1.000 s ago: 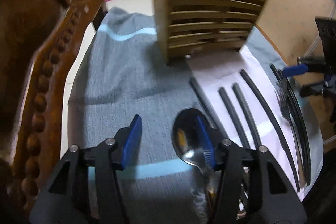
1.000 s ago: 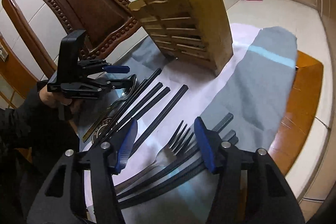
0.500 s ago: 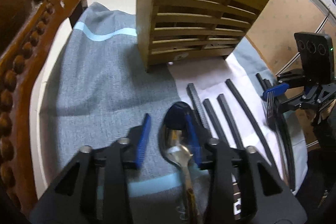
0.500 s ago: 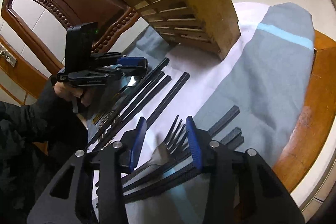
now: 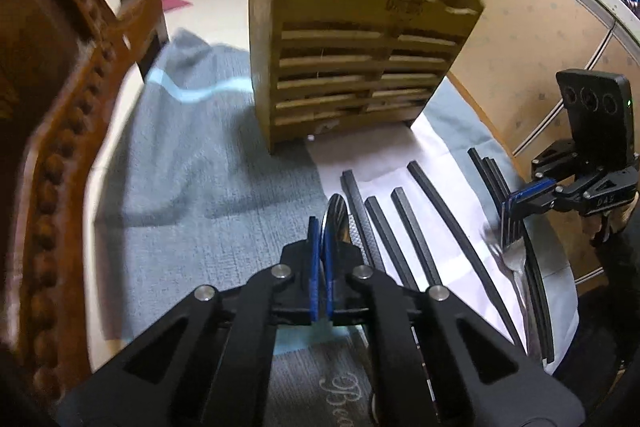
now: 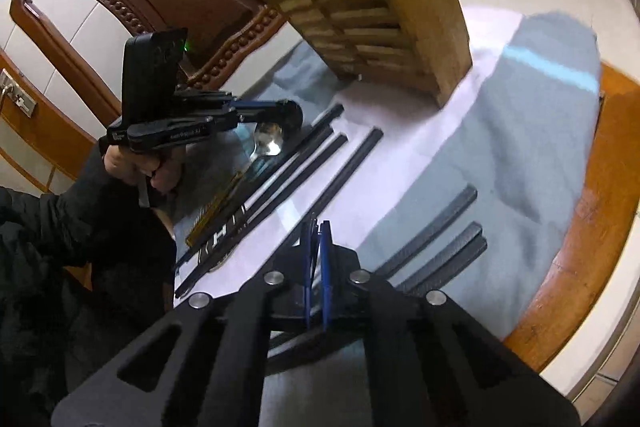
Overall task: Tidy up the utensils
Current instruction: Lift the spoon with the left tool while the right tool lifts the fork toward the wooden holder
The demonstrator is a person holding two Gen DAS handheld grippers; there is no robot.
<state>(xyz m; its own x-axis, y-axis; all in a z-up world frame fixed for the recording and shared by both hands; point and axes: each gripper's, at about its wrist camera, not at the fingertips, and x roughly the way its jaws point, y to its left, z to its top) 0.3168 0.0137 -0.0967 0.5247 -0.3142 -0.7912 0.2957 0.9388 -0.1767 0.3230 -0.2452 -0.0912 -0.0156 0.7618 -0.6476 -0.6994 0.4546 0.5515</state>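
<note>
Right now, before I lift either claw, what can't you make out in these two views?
- Holder compartments: blurred in both views, its top cut off in the right one.
- Fork: tines behind the right claw pads in the left view; nearly all hidden by them in the right view.
- Spoon handle: under the left claw in the left view.

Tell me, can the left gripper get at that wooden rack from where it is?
Probably yes. The left gripper, jaws just closed on the spoon, faces the wooden rack across bare grey cloth; nothing stands between them.
</note>
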